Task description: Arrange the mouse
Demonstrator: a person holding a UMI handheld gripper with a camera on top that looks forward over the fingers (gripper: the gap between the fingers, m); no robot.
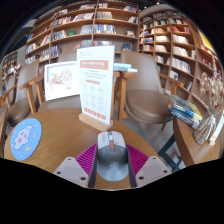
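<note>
Library reading room, round wooden table (60,135) in front of crowded bookshelves (90,25). Grey mouse (112,158) between the two fingers of the gripper (112,166), pink pads (88,158) showing at either flank. Pads apparently closed against the mouse's sides, though no clear view of whether any sliver of gap remains, nor of whether the mouse hangs above the tabletop or rests on it. Nose of the mouse pointing forward, toward an upright sign (96,85) with orange and white print, standing just beyond the fingertips. Round blue coaster (25,138) lying flat on the table, well apart from the mouse. Chairs (150,95) drawn up at the table's far side; stacked books (190,115) on a neighbouring surface.

Handling, by judgement: a light, rigid plastic shell, smooth and curved, hence prone to slipping or twisting if pinched too near the rounded nose or tail. Best hold across the waist, at the flatter side walls, roughly where the pads sit now. No great squeeze needed; too much risks pressing side buttons or popping the shell out of the grip. Low, level carry advisable, with a gentle set-down clear of the sign, easily toppled by a nudge.
</note>
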